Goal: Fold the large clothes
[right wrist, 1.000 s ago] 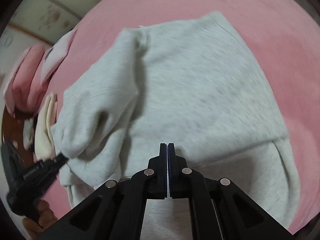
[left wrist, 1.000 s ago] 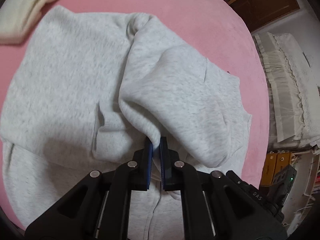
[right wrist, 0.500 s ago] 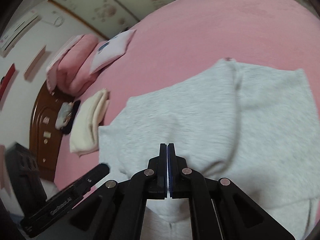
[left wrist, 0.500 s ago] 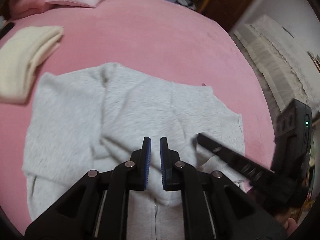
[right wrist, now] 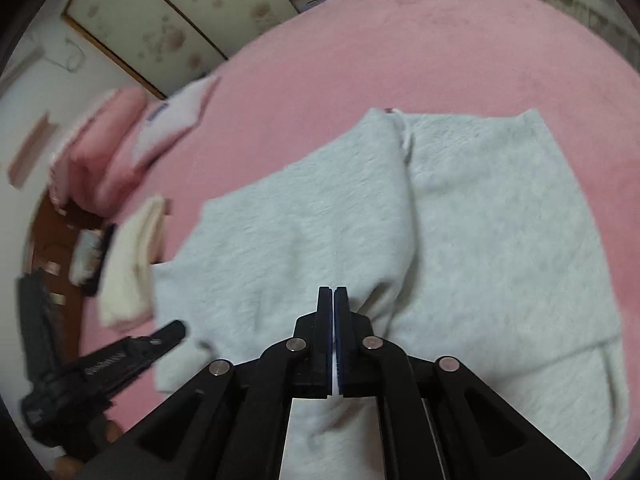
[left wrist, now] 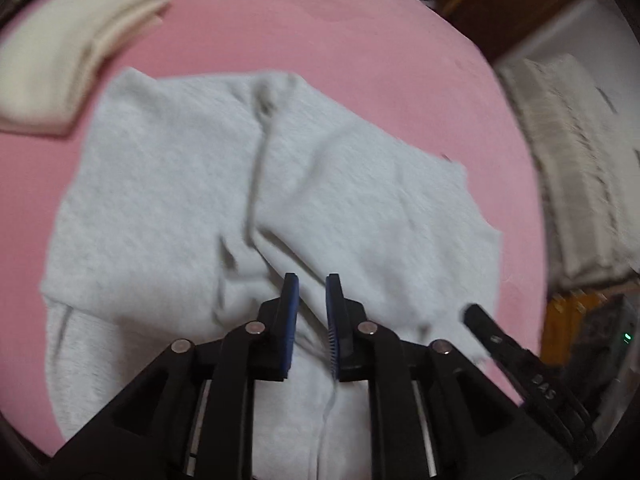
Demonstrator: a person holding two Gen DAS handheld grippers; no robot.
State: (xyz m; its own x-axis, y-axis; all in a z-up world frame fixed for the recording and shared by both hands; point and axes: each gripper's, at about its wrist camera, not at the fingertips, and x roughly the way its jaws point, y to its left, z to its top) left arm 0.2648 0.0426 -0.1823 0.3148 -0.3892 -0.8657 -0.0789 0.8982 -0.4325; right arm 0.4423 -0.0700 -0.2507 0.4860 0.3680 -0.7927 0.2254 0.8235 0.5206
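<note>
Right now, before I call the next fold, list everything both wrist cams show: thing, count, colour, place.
Sweatshirt: one, light grey, spread on the bed, sleeves folded across the body.
Bed cover: one, pink, under everything.
Folded cloth: one, cream, on the bed beyond the sweatshirt, apart from it.
Pillows: pink with a white one beside, stacked at the bed's far end; count unclear.
Wooden furniture: dark brown, past the bed.
White frilled fabric: beside the bed; blurred.
Left gripper: one, black with blue pads, open above the sweatshirt, holding nothing.
Right gripper: one, black, jaws shut, over the sweatshirt; whether it pinches fabric is unclear.
</note>
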